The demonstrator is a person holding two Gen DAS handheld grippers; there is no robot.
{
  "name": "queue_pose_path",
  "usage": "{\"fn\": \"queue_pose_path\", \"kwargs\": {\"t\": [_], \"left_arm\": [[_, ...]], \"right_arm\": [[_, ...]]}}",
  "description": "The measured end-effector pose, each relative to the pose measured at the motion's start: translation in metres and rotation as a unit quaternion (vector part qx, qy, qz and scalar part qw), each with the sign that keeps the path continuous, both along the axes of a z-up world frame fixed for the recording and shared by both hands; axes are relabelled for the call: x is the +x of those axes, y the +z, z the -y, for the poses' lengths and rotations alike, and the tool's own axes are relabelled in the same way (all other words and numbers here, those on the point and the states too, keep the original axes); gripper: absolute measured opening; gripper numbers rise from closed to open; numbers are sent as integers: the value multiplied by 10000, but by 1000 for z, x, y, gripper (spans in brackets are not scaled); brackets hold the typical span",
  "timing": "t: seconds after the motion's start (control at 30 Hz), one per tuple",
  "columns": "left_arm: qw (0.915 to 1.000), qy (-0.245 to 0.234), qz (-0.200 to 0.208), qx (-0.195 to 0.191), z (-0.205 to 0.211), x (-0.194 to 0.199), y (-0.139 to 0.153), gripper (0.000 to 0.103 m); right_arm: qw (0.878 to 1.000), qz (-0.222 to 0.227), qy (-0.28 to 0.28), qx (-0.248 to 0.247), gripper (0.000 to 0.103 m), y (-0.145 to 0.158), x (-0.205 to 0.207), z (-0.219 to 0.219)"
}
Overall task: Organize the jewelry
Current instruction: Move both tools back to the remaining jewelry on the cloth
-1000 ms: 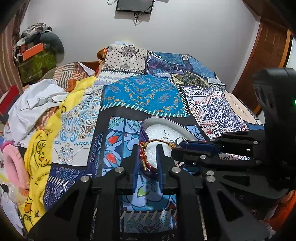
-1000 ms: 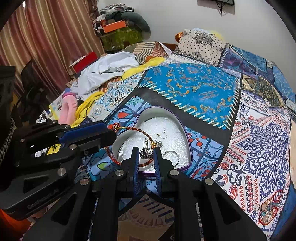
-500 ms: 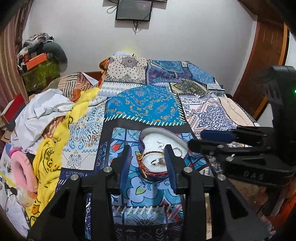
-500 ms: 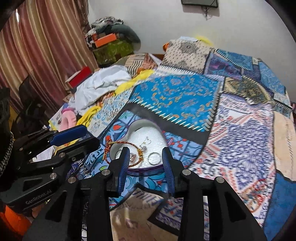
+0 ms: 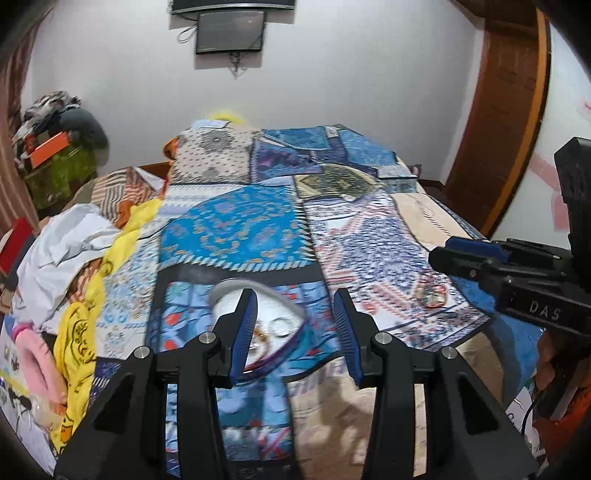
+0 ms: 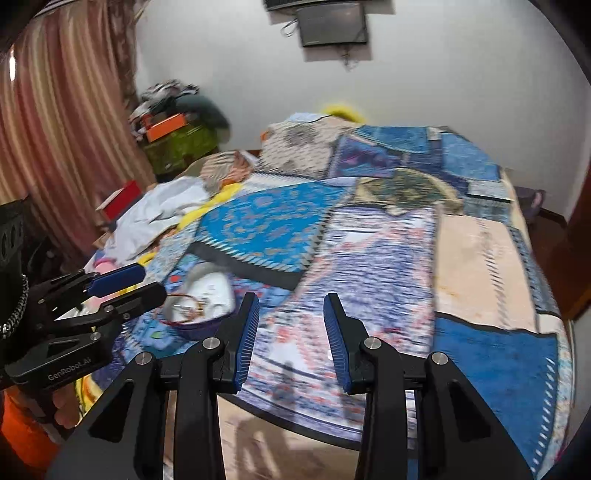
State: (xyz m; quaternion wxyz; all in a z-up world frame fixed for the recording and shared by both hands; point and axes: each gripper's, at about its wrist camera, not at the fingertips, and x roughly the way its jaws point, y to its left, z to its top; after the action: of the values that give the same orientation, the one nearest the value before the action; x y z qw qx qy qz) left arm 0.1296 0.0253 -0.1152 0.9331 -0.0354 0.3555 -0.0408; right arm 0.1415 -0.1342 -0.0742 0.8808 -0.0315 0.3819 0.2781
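Observation:
A heart-shaped tin point(image 5: 236, 291) with white lining lies on the patchwork bedspread; it also shows in the right wrist view point(image 6: 218, 295). A red and gold bangle point(image 6: 184, 308) and small silver pieces rest inside it. My left gripper point(image 5: 295, 332) is open and empty, above and behind the tin. My right gripper point(image 6: 290, 332) is open and empty, to the right of the tin. Another piece of jewelry point(image 5: 430, 295) lies on the bedspread at the right. Both views are blurred.
The bedspread point(image 5: 236, 229) covers the bed. A pile of white and yellow clothes point(image 5: 74, 243) lies along its left side. A curtain point(image 6: 55, 129) hangs at left. A wooden door point(image 5: 509, 110) stands at the right. A screen point(image 5: 229, 33) hangs on the far wall.
Both grippers let go of the bangle and silver piece, opened wide, and pulled back and up from the tin. The bangle now lies in the tin.

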Motion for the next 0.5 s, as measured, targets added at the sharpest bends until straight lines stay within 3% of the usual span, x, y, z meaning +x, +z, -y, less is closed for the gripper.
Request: {"fn": "queue_pose_path", "kwargs": {"t": [0.3,0.5], "left_arm": [[9992,-367,-92,102,44,23,-4,42],[9981,-502,-365,-11,61,43,-23,42]], "right_arm": [[9977,204,-638,-82,33,3,3,61],[9961,121,-848,-219,33,-10,8,85]]}}
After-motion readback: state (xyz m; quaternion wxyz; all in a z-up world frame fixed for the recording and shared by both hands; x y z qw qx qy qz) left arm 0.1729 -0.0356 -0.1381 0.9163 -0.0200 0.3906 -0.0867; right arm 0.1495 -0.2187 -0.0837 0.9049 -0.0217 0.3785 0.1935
